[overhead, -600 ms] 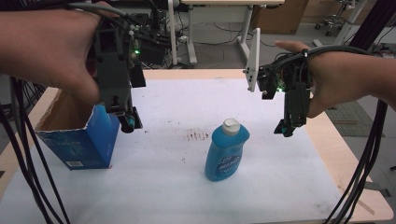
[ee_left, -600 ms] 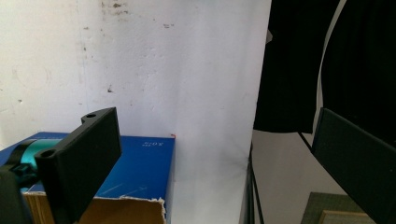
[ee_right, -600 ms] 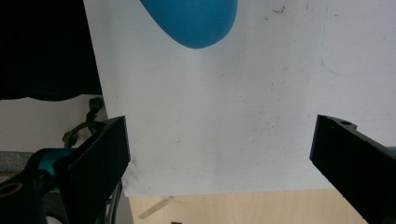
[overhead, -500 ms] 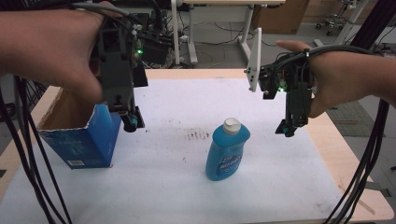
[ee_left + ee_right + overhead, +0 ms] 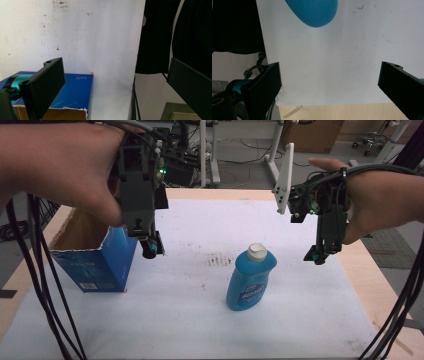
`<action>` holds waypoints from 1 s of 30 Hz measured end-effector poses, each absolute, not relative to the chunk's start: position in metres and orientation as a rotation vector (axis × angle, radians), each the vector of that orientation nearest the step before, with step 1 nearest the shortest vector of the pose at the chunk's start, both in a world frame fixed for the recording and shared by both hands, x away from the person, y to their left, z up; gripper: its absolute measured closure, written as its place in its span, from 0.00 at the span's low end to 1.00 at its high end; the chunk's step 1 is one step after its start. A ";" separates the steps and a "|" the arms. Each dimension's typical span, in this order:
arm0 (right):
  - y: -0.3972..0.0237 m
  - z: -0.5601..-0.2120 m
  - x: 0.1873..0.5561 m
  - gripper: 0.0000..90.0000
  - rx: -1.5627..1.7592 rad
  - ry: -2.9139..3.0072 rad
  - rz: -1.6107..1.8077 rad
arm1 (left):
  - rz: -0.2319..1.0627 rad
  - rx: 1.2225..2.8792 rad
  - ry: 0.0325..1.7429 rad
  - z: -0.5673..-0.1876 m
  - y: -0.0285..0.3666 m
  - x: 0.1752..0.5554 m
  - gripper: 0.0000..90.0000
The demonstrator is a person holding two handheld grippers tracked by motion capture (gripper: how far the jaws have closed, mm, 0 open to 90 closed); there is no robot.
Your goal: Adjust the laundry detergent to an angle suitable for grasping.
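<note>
Both grippers hover spread and empty – the left gripper beside the box, the right gripper right of the bottle – seemingly poised to pick.

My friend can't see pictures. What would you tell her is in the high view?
A blue soap bottle with a white cap stands on a white table. An open blue cardboard box sits to its left. Two hands hold open black grippers above, the left gripper by the box, the right gripper right of the bottle.
</note>
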State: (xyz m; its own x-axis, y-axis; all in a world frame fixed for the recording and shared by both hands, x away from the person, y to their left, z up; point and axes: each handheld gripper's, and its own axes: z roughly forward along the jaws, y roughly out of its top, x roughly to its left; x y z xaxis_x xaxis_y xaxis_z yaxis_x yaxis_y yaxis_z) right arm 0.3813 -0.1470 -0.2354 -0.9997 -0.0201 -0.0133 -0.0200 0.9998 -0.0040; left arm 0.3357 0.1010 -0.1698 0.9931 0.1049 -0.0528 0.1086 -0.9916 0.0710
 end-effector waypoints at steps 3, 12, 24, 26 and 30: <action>-0.149 -0.236 0.381 0.04 -0.020 3.127 -0.013 | -0.060 3.052 0.174 -0.169 0.102 0.333 0.02; -0.159 -0.234 0.381 0.04 0.013 3.116 -0.019 | -0.049 2.983 0.263 -0.174 0.100 0.331 0.02; -0.170 -0.237 0.377 0.04 0.030 3.113 -0.018 | -0.050 2.913 0.337 -0.190 0.091 0.326 0.02; -0.171 -0.237 0.377 0.04 0.033 3.111 -0.018 | -0.052 2.900 0.351 -0.194 0.088 0.326 0.02; -0.172 -0.238 0.378 0.04 0.037 3.111 -0.016 | -0.037 2.849 0.388 -0.202 0.081 0.325 0.02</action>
State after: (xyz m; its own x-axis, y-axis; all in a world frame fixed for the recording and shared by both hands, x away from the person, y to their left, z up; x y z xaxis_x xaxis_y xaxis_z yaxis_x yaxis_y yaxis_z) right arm 0.3779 -0.1724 -0.2376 -0.9993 0.0234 -0.0306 0.0237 0.9997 -0.0102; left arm 0.3252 0.0812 -0.2019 0.9639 0.2595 -0.0605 0.2662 -0.9291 0.2567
